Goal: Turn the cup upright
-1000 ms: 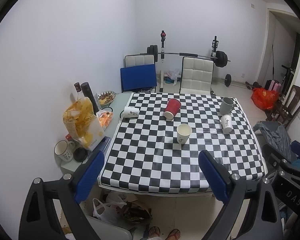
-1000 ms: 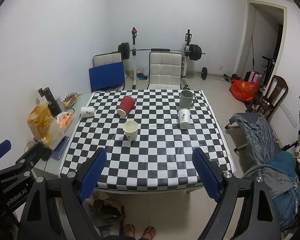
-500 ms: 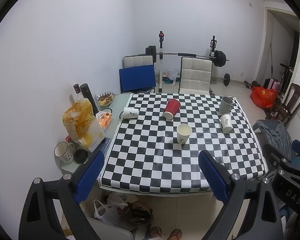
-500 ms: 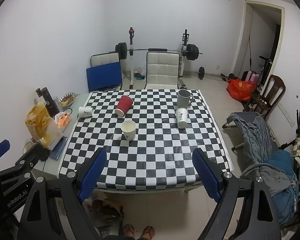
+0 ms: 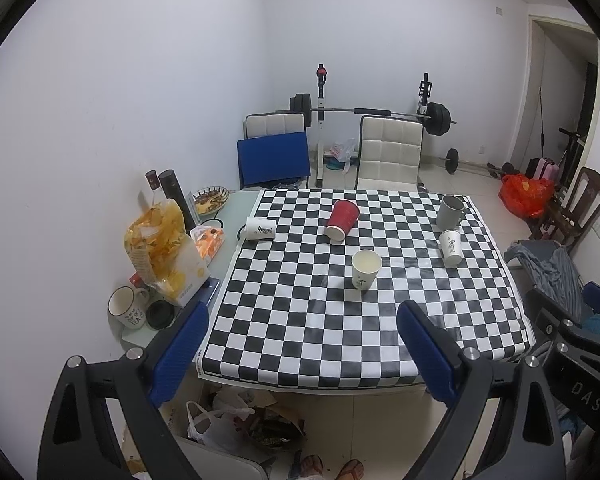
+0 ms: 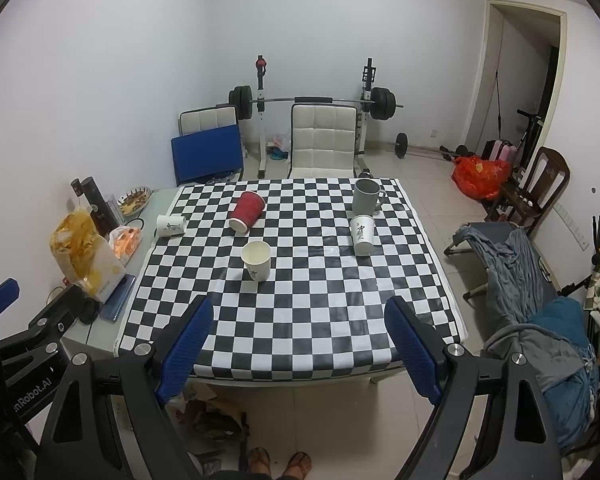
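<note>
A red cup (image 5: 342, 216) (image 6: 247, 211) lies on its side at the back of the checkered table (image 5: 300, 340) (image 6: 300, 328). A white paper cup (image 5: 261, 228) (image 6: 171, 225) lies on its side at the left edge. Another white paper cup (image 5: 450, 246) (image 6: 362, 234) lies on its side at the right. A white paper cup (image 5: 365, 269) (image 6: 256, 260) stands upright in the middle. A grey mug (image 5: 450, 212) (image 6: 367, 195) stands upright at the back right. My left gripper (image 5: 300, 356) and right gripper (image 6: 298, 344) are open and empty, held off the table's near edge.
A side table at the left holds a snack bag (image 5: 162, 248), a white mug (image 5: 126, 312), bottles (image 5: 174, 196) and a plate (image 5: 210, 200). Chairs (image 5: 390, 152) and a barbell rack (image 5: 364, 112) stand behind. Clothes on a cot (image 6: 520, 264) lie at the right. Bags lie under the table.
Both grippers have drawn back and a little upward from the table, so the table looks slightly smaller and higher in the frames. The cups have not moved.
</note>
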The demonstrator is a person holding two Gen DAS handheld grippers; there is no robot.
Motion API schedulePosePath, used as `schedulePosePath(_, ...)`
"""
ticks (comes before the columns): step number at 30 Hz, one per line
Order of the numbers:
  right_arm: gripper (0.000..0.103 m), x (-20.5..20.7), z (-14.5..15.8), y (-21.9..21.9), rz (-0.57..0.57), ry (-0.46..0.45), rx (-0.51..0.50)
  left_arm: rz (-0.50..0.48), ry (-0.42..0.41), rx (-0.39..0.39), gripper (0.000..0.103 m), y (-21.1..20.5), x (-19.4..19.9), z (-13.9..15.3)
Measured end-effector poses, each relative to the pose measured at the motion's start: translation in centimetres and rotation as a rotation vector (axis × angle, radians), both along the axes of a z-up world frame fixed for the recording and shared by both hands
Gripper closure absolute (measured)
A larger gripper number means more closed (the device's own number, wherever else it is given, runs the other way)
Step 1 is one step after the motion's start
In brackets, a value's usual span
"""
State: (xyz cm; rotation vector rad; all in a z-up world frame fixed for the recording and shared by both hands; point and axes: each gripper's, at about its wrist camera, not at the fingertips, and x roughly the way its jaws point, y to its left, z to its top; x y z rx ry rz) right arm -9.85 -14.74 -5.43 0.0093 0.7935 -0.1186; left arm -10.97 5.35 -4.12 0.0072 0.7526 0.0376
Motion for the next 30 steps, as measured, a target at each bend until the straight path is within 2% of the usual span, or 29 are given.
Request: schedulePosePath(30, 0.014, 0.68, 0.20, 0.62, -0.006, -0.006, -0.003, -0.012, -0.004, -0.002, 0.007, 0.64, 0.32, 0.45)
